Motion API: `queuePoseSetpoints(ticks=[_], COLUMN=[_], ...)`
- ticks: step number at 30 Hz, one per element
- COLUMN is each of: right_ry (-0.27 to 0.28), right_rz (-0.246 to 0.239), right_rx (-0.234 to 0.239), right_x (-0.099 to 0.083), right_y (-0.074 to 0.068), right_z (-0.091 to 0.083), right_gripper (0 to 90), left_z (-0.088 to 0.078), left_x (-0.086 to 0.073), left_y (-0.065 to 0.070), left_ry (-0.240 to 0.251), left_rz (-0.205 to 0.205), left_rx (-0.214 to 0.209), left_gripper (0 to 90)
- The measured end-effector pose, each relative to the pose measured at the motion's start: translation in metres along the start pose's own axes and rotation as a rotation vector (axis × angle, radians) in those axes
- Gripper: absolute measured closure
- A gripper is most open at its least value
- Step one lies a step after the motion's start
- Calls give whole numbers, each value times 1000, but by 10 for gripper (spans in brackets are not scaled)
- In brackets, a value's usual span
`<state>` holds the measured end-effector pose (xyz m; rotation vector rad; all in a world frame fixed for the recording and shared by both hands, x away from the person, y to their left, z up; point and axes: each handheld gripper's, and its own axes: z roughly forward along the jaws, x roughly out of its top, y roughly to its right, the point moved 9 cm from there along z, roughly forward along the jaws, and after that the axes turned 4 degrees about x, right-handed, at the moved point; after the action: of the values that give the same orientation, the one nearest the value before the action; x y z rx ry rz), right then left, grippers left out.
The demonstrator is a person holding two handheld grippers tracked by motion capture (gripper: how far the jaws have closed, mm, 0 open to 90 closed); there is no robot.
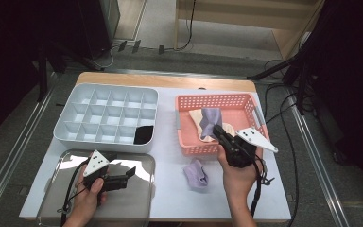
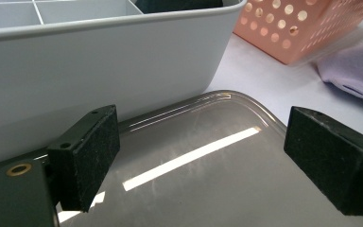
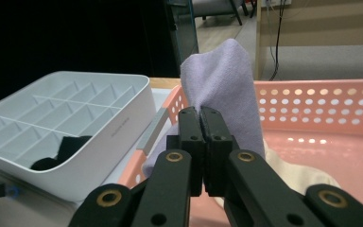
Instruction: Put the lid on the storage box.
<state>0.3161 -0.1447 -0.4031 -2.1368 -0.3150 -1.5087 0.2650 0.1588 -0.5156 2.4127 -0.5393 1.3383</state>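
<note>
My right gripper (image 1: 219, 131) (image 3: 201, 118) is shut on a lilac sock (image 1: 211, 117) (image 3: 222, 80), which it holds lifted over the pink basket (image 1: 217, 99) (image 3: 321, 99). A cream sock (image 1: 197, 121) (image 3: 298, 175) lies in the basket under it. A second lilac sock (image 1: 196, 174) (image 2: 354, 71) rests on the white table in front of the basket. My left gripper (image 1: 130, 173) (image 2: 203, 161) hovers open just over the metal tray (image 1: 132, 194) (image 2: 208, 189), with nothing between its pads.
A grey divided organizer (image 1: 106, 142) (image 2: 99, 61) (image 3: 118, 123) stands at the back left, with a black sock (image 1: 144, 135) (image 3: 61, 151) in its near right compartment. The table's front edge lies close behind both hands. Cables trail on the floor beyond the table.
</note>
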Motion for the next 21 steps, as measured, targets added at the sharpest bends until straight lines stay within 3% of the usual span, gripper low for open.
queuePoseSetpoints(ticks=[12, 13, 21], right_ry=[-2, -11, -66], right_rz=[19, 24, 48], right_rx=[-11, -15, -31], right_x=[-31, -43, -77], right_y=[-1, -2, 6], right_z=[-41, -48, -62], right_gripper=[895, 895, 894], left_z=[0, -1, -1], left_x=[0, 0, 0], left_y=[-1, -1, 0], left_ry=[3, 3, 5], left_rz=[3, 5, 3], left_rx=[6, 7, 3], left_gripper=[117, 117, 117])
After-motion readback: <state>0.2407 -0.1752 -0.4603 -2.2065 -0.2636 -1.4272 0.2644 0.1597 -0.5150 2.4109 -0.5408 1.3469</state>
